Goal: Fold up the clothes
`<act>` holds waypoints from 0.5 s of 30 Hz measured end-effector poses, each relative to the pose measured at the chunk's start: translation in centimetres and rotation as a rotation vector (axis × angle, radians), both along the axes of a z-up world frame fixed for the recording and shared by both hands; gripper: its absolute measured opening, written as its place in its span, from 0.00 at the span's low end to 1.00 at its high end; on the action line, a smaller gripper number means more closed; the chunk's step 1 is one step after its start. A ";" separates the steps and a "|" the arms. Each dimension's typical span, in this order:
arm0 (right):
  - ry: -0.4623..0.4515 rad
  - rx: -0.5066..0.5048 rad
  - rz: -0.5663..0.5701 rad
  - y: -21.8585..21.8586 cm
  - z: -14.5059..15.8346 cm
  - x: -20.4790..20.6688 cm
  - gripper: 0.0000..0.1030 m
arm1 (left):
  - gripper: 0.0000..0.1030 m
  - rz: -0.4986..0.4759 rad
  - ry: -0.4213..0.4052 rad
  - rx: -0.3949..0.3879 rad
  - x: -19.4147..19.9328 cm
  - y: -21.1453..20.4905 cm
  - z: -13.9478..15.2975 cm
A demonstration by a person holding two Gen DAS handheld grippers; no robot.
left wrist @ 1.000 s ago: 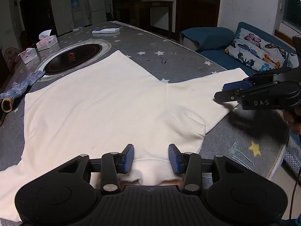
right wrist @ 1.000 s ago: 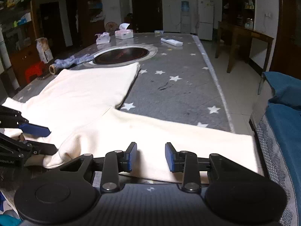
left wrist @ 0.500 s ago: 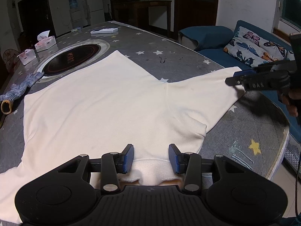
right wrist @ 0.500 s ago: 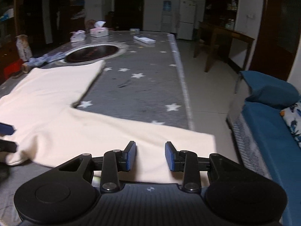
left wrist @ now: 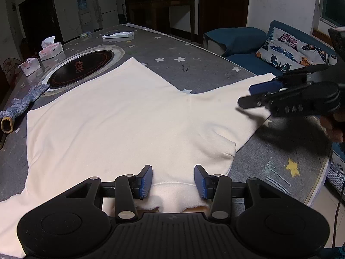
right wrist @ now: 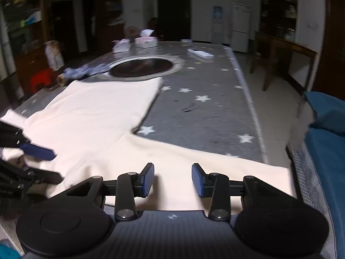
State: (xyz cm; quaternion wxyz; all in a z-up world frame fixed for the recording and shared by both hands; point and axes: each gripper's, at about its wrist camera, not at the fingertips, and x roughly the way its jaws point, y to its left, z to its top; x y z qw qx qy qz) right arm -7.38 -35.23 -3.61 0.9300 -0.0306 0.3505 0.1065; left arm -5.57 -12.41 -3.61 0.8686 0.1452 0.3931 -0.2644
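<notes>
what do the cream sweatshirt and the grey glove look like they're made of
Cream sweatshirt: probably soft cotton fleece, matte; the turned neckline shows a fuzzy lining. Grey glove: coarse knitted yarn, speckled weave with a yellow-edged cuff.

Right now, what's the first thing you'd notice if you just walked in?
A big cream sweatshirt spread flat over the starry grey table, one sleeve reaching toward the blue sofa. Both grippers are open: the left gripper at the collar, the right gripper over that sleeve. Behind the shirt sits a round black cooktop.
</notes>
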 end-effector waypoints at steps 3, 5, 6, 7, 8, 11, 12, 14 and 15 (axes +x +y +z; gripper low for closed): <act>0.014 -0.020 0.001 0.3 -0.5 0.1 0.39 | 0.46 -0.001 -0.001 0.000 -0.1 0.0 0.0; 0.017 -0.018 -0.021 -0.4 -0.8 0.1 0.44 | 0.47 -0.001 -0.001 0.001 0.0 0.0 0.0; 0.016 -0.016 -0.039 -0.9 -0.8 0.0 0.44 | 0.48 -0.001 -0.001 0.002 0.0 0.0 0.0; 0.015 -0.017 -0.057 -1.4 -0.9 0.0 0.44 | 0.48 -0.002 -0.002 0.003 0.1 0.0 0.0; 0.015 -0.019 -0.075 -1.9 -0.9 -0.1 0.44 | 0.49 -0.003 -0.002 0.004 0.1 0.0 0.0; 0.014 -0.022 -0.122 -3.5 -0.9 -0.5 0.46 | 0.50 -0.005 0.000 0.005 0.1 0.0 0.0; 0.012 -0.023 -0.144 -4.2 -0.9 -0.7 0.46 | 0.50 -0.004 0.001 0.005 0.1 0.0 0.0; 0.009 -0.027 -0.179 -5.3 -0.9 -1.0 0.48 | 0.51 -0.004 0.002 0.006 0.2 -0.1 0.1; 0.008 -0.030 -0.202 -5.9 -0.9 -1.1 0.49 | 0.51 -0.005 0.002 0.008 0.2 -0.1 0.1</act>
